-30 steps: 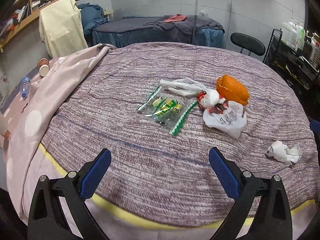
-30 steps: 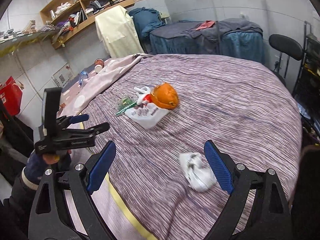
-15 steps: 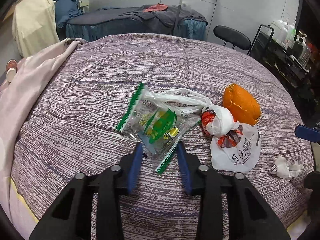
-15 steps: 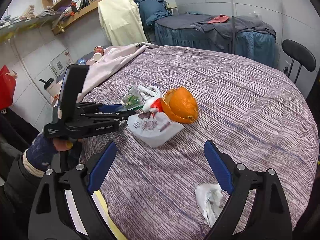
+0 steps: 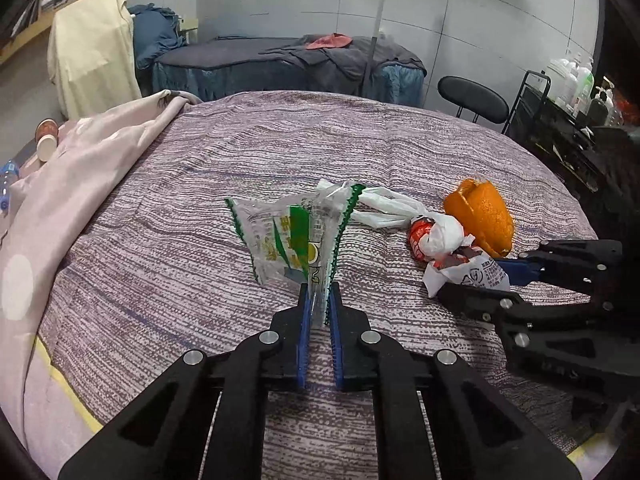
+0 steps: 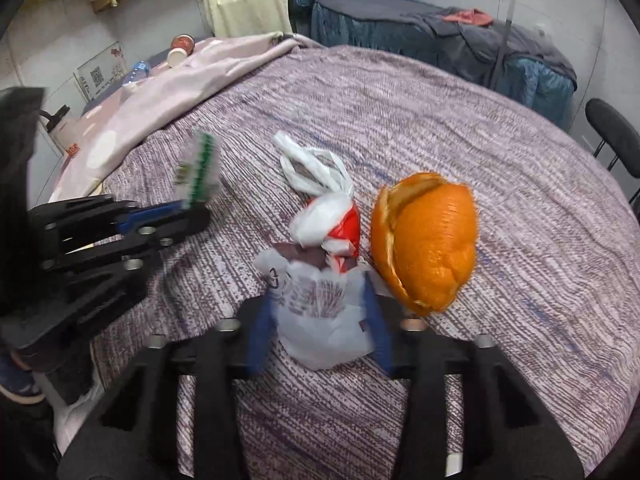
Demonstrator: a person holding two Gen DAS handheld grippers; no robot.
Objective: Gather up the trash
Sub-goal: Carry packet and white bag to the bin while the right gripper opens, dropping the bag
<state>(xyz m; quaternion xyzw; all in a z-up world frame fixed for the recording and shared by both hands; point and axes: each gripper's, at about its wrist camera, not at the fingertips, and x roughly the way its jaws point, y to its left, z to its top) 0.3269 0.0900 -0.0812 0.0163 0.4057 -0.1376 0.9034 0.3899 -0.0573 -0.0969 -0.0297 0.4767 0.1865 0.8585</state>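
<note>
My left gripper [image 5: 319,294] is shut on the near edge of a clear wrapper [image 5: 286,240] with green print, which stands up off the striped bedspread [image 5: 280,140]. In the right wrist view that wrapper [image 6: 200,166] is blurred above the left gripper [image 6: 188,210]. My right gripper [image 6: 320,314] has its jaws closing, and its blue pads [image 6: 260,320] touch both sides of a knotted white plastic bag [image 6: 320,304] with red print. From the left wrist view, the right gripper [image 5: 486,280] reaches in from the right around the bag [image 5: 468,274]. Orange peel [image 6: 428,244] lies against the bag's right side.
A pink dotted blanket [image 5: 80,184] covers the bed's left side, with paper cups [image 5: 46,142] and a water bottle [image 6: 134,72] beyond it. A black chair [image 5: 472,100], a cart of bottles [image 5: 568,92] and a draped massage bed [image 5: 280,64] stand behind.
The left gripper moved in on the wrapper, shut on it and raised its edge. The right gripper swung from the crumpled tissue to the white bag and narrowed around it.
</note>
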